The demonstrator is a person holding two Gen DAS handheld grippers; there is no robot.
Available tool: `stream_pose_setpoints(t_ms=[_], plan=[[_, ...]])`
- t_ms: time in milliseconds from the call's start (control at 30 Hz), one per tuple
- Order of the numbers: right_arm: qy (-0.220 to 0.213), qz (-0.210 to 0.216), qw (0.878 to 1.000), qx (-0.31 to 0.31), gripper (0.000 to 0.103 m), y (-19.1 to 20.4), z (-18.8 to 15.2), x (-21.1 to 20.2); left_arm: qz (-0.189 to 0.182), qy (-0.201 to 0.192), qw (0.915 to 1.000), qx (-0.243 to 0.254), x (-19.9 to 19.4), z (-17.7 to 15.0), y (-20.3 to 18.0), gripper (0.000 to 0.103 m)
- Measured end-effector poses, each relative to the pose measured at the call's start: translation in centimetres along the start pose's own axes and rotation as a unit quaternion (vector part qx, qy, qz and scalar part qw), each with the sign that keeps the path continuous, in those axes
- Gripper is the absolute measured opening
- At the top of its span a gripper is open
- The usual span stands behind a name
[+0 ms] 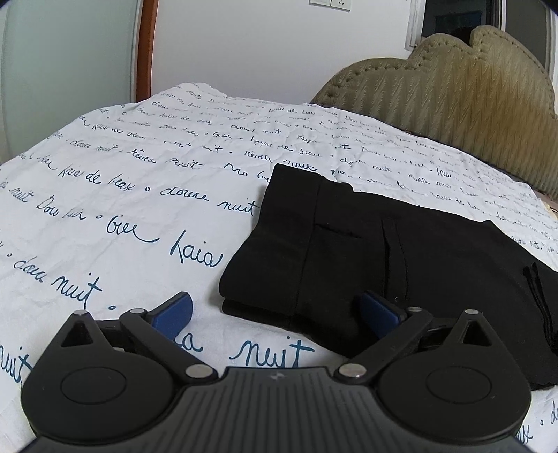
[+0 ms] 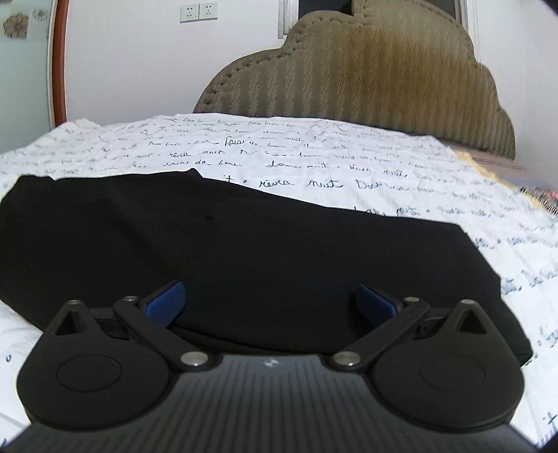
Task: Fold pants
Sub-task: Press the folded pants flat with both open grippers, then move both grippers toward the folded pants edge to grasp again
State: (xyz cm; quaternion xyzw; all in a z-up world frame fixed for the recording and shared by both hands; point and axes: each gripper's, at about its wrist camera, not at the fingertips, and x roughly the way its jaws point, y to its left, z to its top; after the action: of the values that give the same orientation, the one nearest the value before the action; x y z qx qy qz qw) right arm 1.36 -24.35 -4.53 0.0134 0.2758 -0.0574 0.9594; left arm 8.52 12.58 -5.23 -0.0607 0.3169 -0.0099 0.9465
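White cotton printed with looping dark-blue handwriting covers the bed [image 1: 146, 167]; from my left camera I can read "nuit", "de" and "Kaia", repeated in rows across the sheet, the rest too scrawled to make out. At far left in that view stand a pale glass panel [image 1: 66, 52] and a brown wooden frame [image 1: 146, 48], then a white wall with a socket plate [image 1: 329, 3] at the top edge. My left hand-held gripper [image 1: 275, 312] stands wide with nothing between its blue pads [image 1: 172, 313], over the near left corner of the black pants [image 1: 366, 251]. The pants lie folded in a flat stack on the sheet, right of centre, a pocket slit showing on top and a thin cord hanging at the right end. Behind them rises an olive padded headboard [image 1: 453, 80] with a scalloped top. My right hand-held gripper [image 2: 270, 299] is also spread wide and empty, low over the pants' near edge; two white sockets [image 2: 198, 12] sit on the wall above.
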Motion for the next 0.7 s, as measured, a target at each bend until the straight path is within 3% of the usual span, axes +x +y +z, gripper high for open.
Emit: stream_pose_setpoints(t_ms=[233,533,600,700], plan=[[0.007,0.010,1.000,0.021,0.103,-0.5,0.1,0.1,-0.008,-0.003,1.0000,0.001,-0.3,0.1,0.1,0.103],[0.000,-0.005,1.000,0.009,0.103,0.1,0.1,-0.3,-0.047,0.011,0.9988,-0.010,-1.7,1.3,1.4,0.103],[-0.018,-0.008,1.000,0.016,0.103,-0.1,0.0,-1.0,-0.031,-0.003,0.9995,-0.006,-2.5,1.7,2.1,0.103],[-0.058,-0.024,0.998,0.016,0.103,0.4,-0.1,-2.4,0.037,-0.027,0.9989,0.012,-3.3,2.7,3.2,0.103]])
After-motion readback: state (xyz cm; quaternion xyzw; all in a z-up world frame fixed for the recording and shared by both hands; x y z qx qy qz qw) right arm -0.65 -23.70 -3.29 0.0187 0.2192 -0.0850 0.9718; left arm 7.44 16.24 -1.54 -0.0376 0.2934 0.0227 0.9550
